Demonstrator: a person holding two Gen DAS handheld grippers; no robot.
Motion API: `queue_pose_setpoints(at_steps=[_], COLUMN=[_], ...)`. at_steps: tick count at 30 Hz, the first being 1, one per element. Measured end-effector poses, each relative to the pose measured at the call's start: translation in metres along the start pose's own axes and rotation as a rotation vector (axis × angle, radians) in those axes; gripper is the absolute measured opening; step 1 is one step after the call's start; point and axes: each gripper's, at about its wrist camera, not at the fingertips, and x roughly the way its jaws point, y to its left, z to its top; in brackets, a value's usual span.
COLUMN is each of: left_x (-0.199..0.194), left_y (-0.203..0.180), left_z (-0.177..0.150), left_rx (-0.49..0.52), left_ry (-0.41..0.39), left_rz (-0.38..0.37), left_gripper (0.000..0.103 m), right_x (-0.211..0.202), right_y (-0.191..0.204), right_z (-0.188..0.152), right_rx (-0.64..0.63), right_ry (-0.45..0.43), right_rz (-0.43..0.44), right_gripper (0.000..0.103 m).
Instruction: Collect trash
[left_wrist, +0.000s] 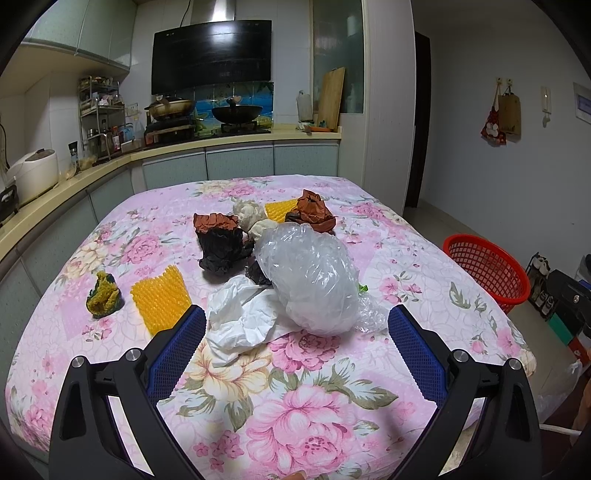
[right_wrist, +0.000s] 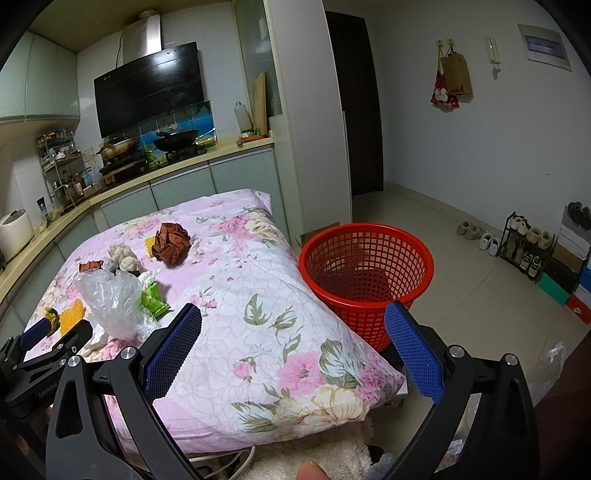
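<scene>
Trash lies in a heap on the floral-covered table (left_wrist: 295, 387): a clear plastic bag (left_wrist: 310, 277), crumpled white paper (left_wrist: 240, 321), a brown-and-black wad (left_wrist: 219, 240), a brown wad (left_wrist: 312, 210), a yellow bumpy sheet (left_wrist: 160, 301) and a yellow-green lump (left_wrist: 103, 295). My left gripper (left_wrist: 295, 325) is open and empty, its tips just short of the white paper and the bag. My right gripper (right_wrist: 293, 325) is open and empty above the table's right edge, beside the empty red basket (right_wrist: 365, 273). A green wrapper (right_wrist: 153, 297) lies by the bag (right_wrist: 110, 299).
The red basket (left_wrist: 487, 273) stands on the floor right of the table. A kitchen counter (left_wrist: 236, 142) with stove and pans runs behind and along the left. A shoe rack (right_wrist: 528, 243) and boxes line the right wall.
</scene>
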Motion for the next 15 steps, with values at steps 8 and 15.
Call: queue_pose_setpoints(at_steps=[8, 15], left_x=[0.0016, 0.0030], left_y=[0.0014, 0.0012], left_z=[-0.0008, -0.0019], left_rx=[-0.001, -0.001], left_ry=[0.005, 0.008], left_rz=[-0.001, -0.001], left_gripper=[0.096, 0.096], right_x=[0.0002, 0.0007], right_y=[0.0001, 0.0001], right_z=[0.0006, -0.0036], right_rx=[0.002, 0.004], right_ry=[0.001, 0.009], right_rz=[0.000, -0.005], right_gripper=[0.096, 0.096])
